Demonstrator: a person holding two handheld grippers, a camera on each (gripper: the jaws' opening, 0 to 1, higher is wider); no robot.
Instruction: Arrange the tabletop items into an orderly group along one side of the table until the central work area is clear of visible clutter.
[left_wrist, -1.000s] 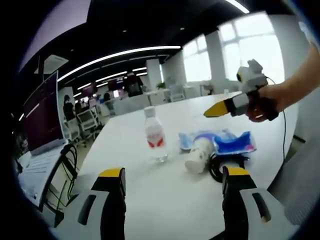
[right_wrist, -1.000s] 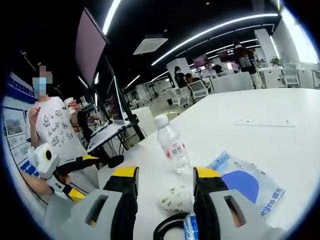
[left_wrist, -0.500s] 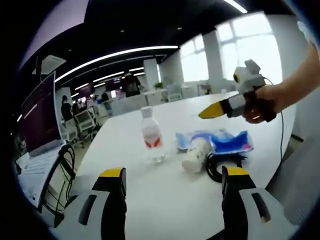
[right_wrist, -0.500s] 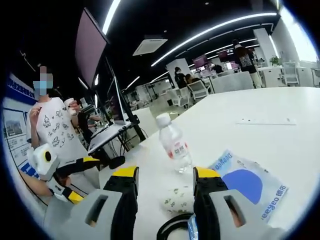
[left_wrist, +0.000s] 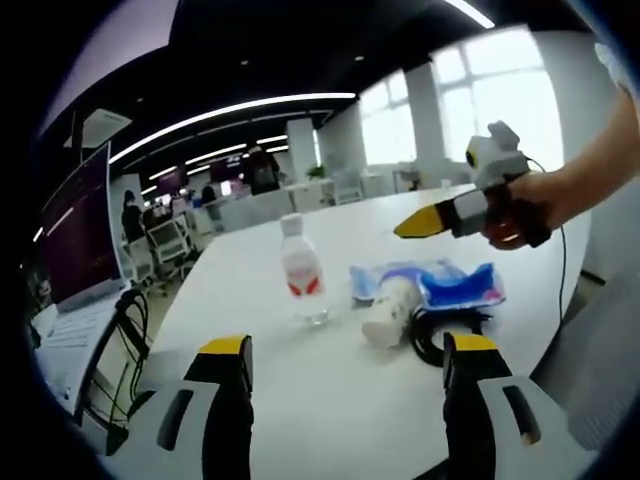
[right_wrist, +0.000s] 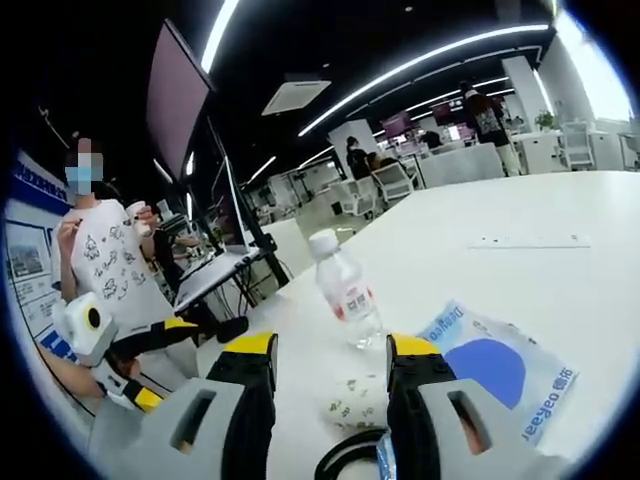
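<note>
In the left gripper view we see the white table (left_wrist: 330, 400) with the items grouped near its right edge: a clear water bottle (left_wrist: 302, 280) with a red label stands upright, and to its right a white cup (left_wrist: 385, 313) lies on its side against a blue and white plastic pouch (left_wrist: 450, 285), with a black cable (left_wrist: 440, 335) coiled just in front. The left gripper (left_wrist: 345, 365) is low before the table, its yellow-tipped jaws wide apart with nothing between them.

The right gripper (left_wrist: 420, 222) enters from the right, held in a hand (left_wrist: 520, 208) above the pouch; here its yellow jaws look pressed into one point. In the right gripper view the right gripper (right_wrist: 330, 365) has only a narrow gap, so we cannot tell its state surely.

This view also shows a flat white strip (right_wrist: 528, 242) far on the table, the other gripper (right_wrist: 150, 335) at the left, and a person (right_wrist: 105, 270) standing beyond it.
</note>
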